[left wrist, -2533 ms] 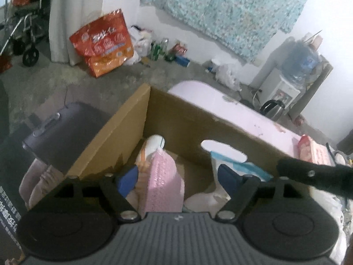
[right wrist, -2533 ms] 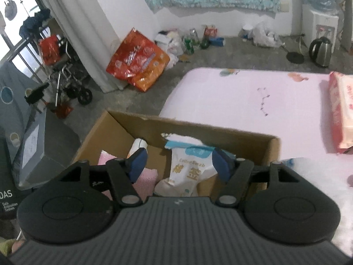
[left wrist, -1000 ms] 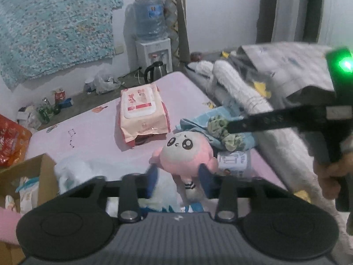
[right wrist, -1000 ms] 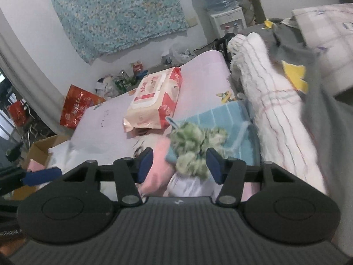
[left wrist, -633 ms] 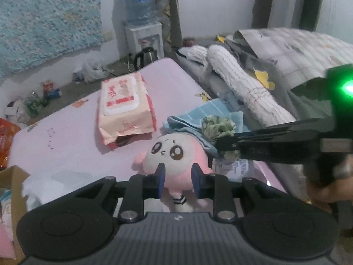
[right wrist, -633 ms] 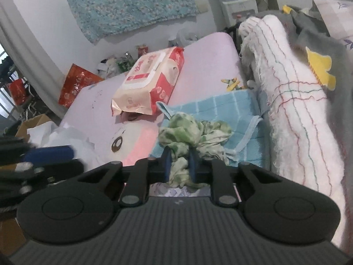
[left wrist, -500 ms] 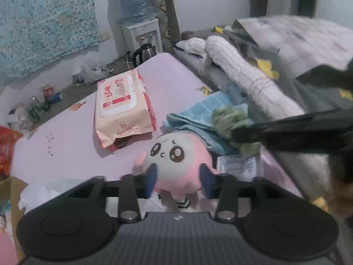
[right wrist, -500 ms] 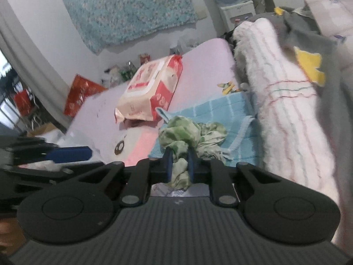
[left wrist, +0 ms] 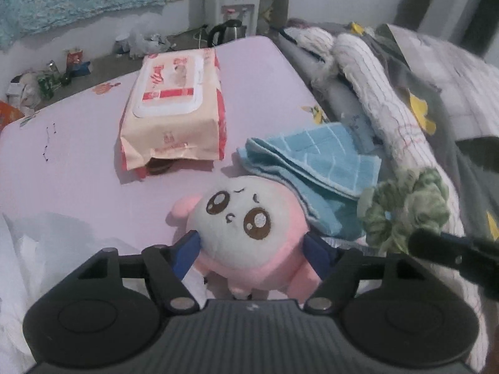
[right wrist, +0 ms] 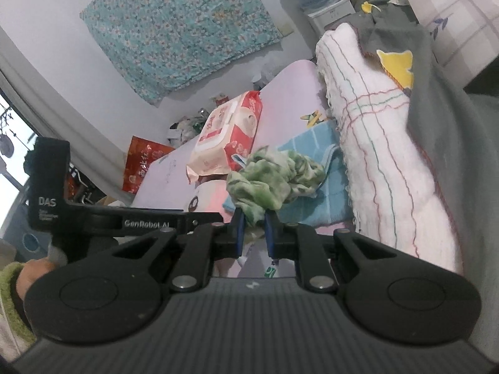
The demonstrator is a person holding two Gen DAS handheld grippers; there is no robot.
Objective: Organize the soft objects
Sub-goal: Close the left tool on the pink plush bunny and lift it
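A pink and white plush toy (left wrist: 246, 227) lies on the pink bed (left wrist: 78, 162), held between the blue pads of my left gripper (left wrist: 251, 249), which is shut on its body. My right gripper (right wrist: 253, 218) is shut on a green patterned scrunchie (right wrist: 274, 180) and holds it lifted above a folded light blue towel (right wrist: 315, 193). The scrunchie (left wrist: 405, 208) and the right gripper's finger also show at the right of the left wrist view. The towel (left wrist: 315, 162) lies just behind the plush.
A pack of wet wipes (left wrist: 174, 109) lies on the bed behind the plush. A rolled white blanket (right wrist: 383, 162) and grey bedding (right wrist: 461, 162) lie along the right. White tissue (left wrist: 34, 249) lies at the left. A kettle (left wrist: 226, 32) and clutter stand on the floor beyond.
Both grippers left the cardboard box and moved over to the bed. The left closed on the plush. The right closed on the scrunchie and lifted it off the towel.
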